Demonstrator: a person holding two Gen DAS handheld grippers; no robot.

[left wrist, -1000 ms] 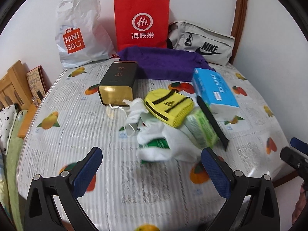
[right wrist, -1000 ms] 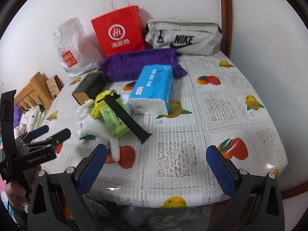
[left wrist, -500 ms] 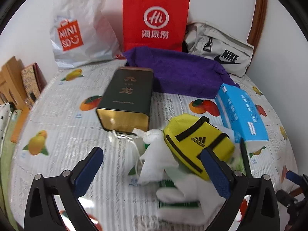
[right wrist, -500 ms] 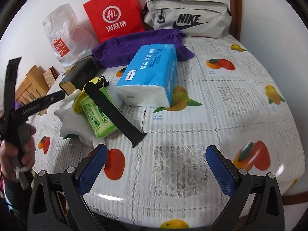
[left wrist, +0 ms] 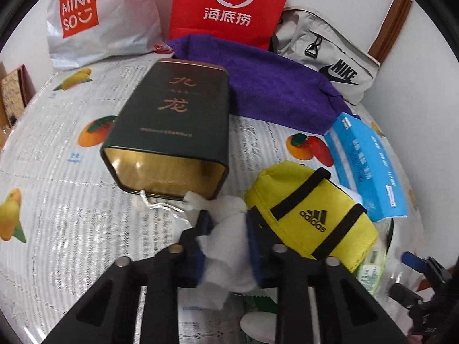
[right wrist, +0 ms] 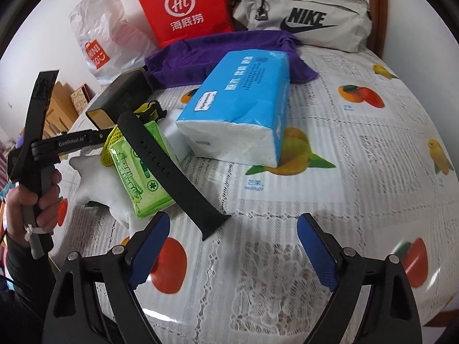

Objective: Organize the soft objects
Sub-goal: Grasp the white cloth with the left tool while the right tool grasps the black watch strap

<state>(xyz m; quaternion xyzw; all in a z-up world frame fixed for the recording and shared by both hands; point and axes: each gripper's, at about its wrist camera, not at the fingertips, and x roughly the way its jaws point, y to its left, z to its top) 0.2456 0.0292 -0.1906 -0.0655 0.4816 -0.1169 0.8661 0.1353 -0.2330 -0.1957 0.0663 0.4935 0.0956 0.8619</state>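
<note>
My left gripper is closing, and its blue pads press on a crumpled white cloth that lies in front of the dark green tin. A yellow Adidas pouch sits just right of the cloth. A white sock lies under a green wipes pack and a black strap. My right gripper hangs low over the tablecloth by the strap's near tip. Its jaws are closing slightly, with nothing between them. A purple cloth lies at the back.
A blue tissue pack lies mid-table. Against the wall stand a white Miniso bag, a red paper bag and a grey Nike bag. The fruit-print tablecloth stretches away on the right. A hand holds the left gripper's handle.
My left gripper moved forward and down to the white cloth and closed on it. My right gripper came lower and nearer the black strap, its jaws narrowing a little.
</note>
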